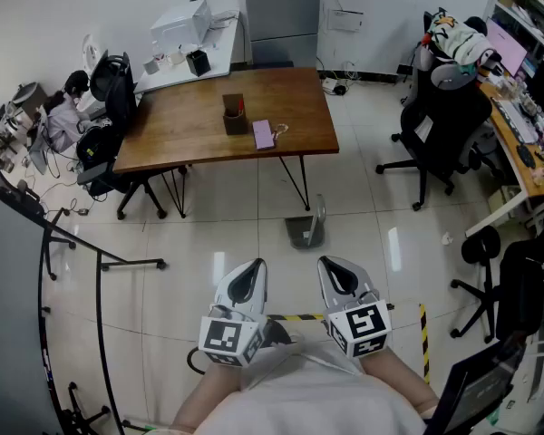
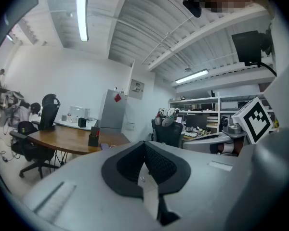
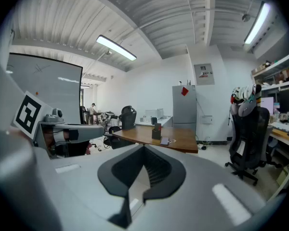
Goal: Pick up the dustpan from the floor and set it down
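While both tongs hang close in front of my body, nothing is in hand.

Left tongs [image 1: 249, 275]: jaws together, pads meeting at the tip, nothing between them in the left gripper view.
Right tongs [image 1: 334, 275]: likewise closed on itself, empty.
The two sit side by side, near each other, tips pointing forward and only slightly down. Both gripper views therefore look out across the room, and neither shows the dustpan.

Dustpan [image 1: 305, 231]: grey, resting on the floor [image 1: 208, 234] ahead of the tips and well apart from both. It is a little closer to the line of the right tongs than the left. Its handle [image 1: 320, 211] stands up at the pan's right side, leaning slightly. I cannot tell for certain which way the mouth faces. Just beyond the pan is the near leg [image 1: 299, 181] of the wooden table [image 1: 281, 98].

Step, as I judge it: the approach, before any pickup. The task has hardly begun.

Next move, as I judge it: open the jaws of one pair, the right being better placed. Tip it down far more steeply and reach forward and down to the handle. Bring one jaw to each side of the handle, then close. The handle looks thin, so alignment matters. A glancing touch could tip the pan or slide it on the glossy tile.
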Demonstrator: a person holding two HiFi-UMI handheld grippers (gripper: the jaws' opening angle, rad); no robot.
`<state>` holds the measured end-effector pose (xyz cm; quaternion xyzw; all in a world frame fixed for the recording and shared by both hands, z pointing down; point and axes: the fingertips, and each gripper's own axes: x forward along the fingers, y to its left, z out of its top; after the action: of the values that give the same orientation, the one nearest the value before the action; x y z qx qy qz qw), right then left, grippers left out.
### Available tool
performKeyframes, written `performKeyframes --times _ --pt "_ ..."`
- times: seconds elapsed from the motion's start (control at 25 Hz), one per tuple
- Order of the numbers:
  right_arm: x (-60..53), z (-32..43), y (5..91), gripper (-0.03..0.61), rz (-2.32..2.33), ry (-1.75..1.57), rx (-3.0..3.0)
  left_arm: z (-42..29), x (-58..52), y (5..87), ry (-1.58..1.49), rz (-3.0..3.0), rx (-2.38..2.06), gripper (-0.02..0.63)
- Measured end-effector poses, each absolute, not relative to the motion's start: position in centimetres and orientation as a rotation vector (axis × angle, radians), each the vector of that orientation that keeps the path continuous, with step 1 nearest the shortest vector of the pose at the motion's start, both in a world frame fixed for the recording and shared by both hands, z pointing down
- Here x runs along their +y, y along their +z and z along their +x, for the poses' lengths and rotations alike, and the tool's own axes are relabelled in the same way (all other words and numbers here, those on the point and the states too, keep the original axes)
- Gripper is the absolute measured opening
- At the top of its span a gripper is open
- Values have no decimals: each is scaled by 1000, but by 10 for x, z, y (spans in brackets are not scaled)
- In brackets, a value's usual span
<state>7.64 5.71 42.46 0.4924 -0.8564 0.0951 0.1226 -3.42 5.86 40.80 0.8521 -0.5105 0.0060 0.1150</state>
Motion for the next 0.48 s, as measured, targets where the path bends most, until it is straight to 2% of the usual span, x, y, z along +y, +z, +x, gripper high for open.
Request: performKeyframes --times 0.48 --pt "-42 90 444 2 1483 332 -2427 -53 -36 427 31 2447 -1516 12"
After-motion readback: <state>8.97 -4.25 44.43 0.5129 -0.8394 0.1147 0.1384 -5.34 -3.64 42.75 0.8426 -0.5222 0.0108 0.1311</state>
